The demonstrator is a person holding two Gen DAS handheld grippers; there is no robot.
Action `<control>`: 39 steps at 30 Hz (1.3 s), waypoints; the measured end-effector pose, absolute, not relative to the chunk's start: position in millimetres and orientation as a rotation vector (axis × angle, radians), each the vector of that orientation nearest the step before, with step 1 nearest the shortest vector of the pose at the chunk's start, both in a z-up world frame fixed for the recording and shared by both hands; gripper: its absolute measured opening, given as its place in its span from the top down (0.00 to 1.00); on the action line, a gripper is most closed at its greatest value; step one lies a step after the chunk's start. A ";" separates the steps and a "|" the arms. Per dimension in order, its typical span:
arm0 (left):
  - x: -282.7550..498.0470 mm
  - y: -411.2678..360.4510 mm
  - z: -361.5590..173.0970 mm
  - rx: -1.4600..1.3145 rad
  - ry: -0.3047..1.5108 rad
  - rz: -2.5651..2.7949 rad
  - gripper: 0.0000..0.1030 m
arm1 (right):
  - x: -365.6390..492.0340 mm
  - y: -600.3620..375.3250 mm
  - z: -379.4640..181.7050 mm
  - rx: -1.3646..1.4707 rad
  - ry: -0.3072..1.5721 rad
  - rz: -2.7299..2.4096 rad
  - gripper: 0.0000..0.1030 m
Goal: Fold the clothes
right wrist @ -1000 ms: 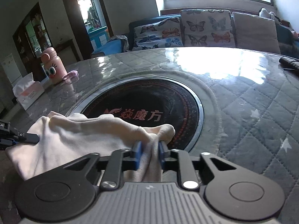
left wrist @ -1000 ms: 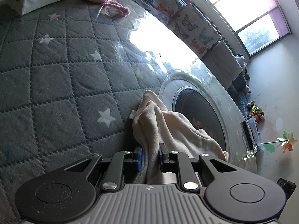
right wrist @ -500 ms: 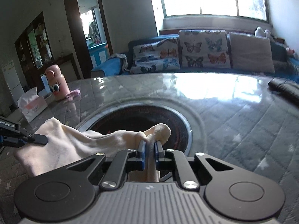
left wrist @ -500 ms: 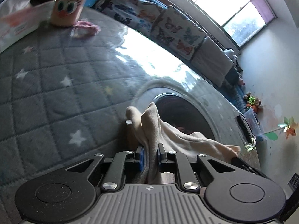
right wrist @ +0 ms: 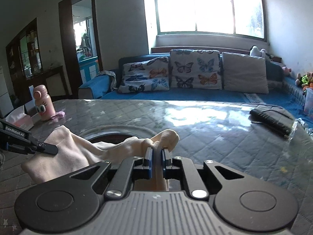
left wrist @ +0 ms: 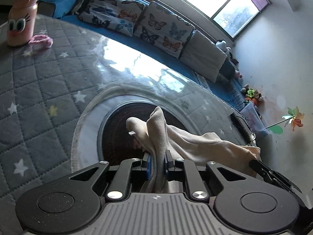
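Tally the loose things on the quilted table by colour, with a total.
Pink: 3 – cartoon-face plastic bottle, tissue box, fuzzy hair tie
Cream: 1 – soft fabric garment
Black: 1 – flat pouch
Total: 5

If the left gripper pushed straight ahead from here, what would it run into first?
Beyond the cream cloth the left gripper already pinches, probably the dark round inset in the quilted table; depth is hard to judge.
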State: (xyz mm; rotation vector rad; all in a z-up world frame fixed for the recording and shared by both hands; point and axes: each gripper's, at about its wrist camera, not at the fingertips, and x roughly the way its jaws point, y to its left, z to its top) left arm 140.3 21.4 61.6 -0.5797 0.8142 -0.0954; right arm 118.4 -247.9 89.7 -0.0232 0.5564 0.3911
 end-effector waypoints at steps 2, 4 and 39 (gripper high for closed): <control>140.7 21.3 62.9 -0.580 0.814 -0.091 0.86 | 119.7 -247.7 91.8 -0.029 0.551 0.393 0.92; 138.8 24.2 64.4 -0.577 0.812 -0.084 0.86 | 121.2 -245.6 93.5 -0.033 0.545 0.399 0.92; 45.8 248.0 70.6 -0.664 0.678 0.365 0.86 | 168.0 16.5 100.7 -0.162 0.541 0.806 0.99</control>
